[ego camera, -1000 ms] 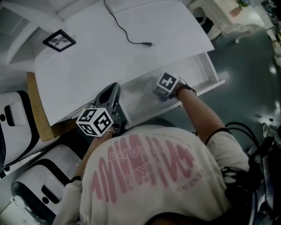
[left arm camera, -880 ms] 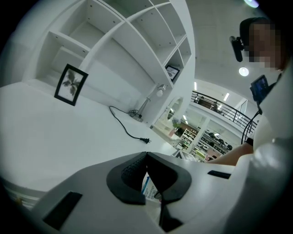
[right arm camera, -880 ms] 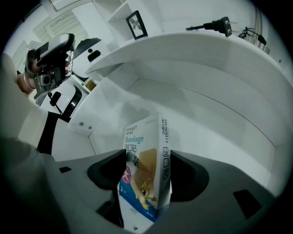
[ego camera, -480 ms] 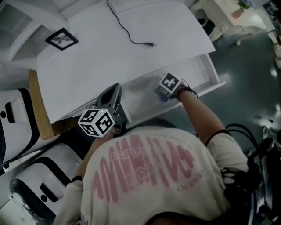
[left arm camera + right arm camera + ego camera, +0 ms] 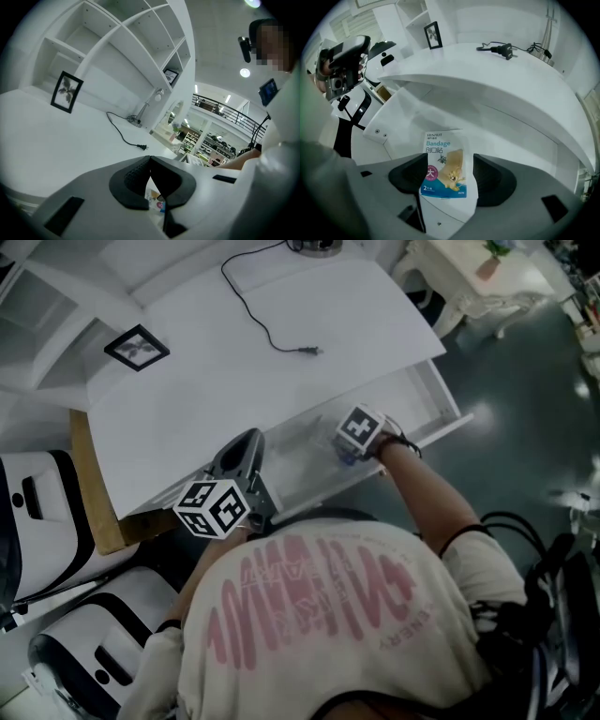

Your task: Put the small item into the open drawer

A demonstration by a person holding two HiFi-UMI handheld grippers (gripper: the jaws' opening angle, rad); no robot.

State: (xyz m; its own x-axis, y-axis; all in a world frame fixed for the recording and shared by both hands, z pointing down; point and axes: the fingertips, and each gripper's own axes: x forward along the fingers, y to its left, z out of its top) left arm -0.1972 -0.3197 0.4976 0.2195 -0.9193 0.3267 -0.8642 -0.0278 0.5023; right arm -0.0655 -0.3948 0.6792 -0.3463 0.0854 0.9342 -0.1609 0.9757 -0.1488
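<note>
The small item is a flat bandage packet [image 5: 443,164] with a cartoon print. It lies on the floor of the open white drawer [image 5: 408,122]. My right gripper [image 5: 449,174] is open around the packet, and its pads do not press on it. In the head view the right gripper [image 5: 345,454] reaches into the drawer [image 5: 441,395] under the desk edge. My left gripper [image 5: 246,442] hovers at the desk's front edge, left of the drawer. In its own view the left gripper [image 5: 150,161] is shut with nothing between its jaws.
The white desk [image 5: 234,352] carries a black cable [image 5: 267,320] ending in a plug [image 5: 305,351], and a small picture frame [image 5: 137,347]. A white chair with black trim [image 5: 37,512] stands at the left. White shelves [image 5: 117,42] rise behind the desk.
The head view has shifted a little. The right gripper stays in the drawer and the left gripper stays at the desk's edge.
</note>
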